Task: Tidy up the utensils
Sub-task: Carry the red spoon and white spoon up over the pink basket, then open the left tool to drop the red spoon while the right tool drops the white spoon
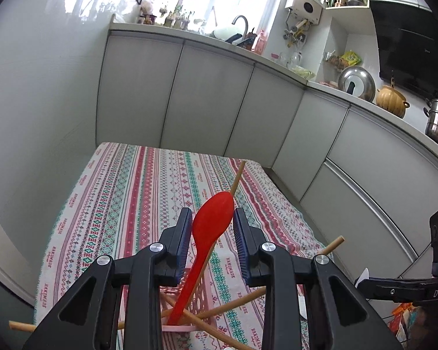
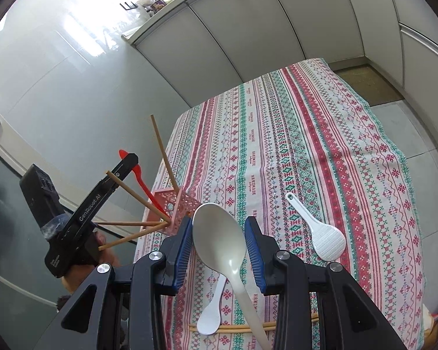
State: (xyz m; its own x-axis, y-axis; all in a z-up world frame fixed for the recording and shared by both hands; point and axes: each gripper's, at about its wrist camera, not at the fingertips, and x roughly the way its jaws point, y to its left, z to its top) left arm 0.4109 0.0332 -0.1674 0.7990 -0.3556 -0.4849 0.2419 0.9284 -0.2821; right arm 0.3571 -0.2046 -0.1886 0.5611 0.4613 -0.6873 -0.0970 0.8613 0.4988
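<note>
We see two hand-held grippers at work over a worktop (image 2: 321, 122) draped in a red, green and white patterned cloth. The left gripper (image 1: 210, 227) has its fingers parted around a glossy red plastic spoon (image 1: 210, 224), which stands handle-down in a small pink perforated plastic basket (image 2: 172, 204) near the worktop's left edge; the pads look clear of the bowl, so we judge the spoon is leaning there on its own. Several long tan wooden chopsticks (image 1: 239, 175) fan out of the same basket, upright storage being the evident aim. The right gripper (image 2: 219, 242) carries a large beige plastic ladle-spoon (image 2: 219, 239), its bowl between the blue-padded fingers; whether they pinch it we cannot tell, though its raised bowl suggests it is lifted for the basket. On the cloth lie a white ridged rice paddle (image 2: 321, 230) to the right, a small white soup spoon (image 2: 211, 315) nearer, and a pair of wooden chopsticks (image 2: 195, 327) beneath it, all awaiting collection, we judge
</note>
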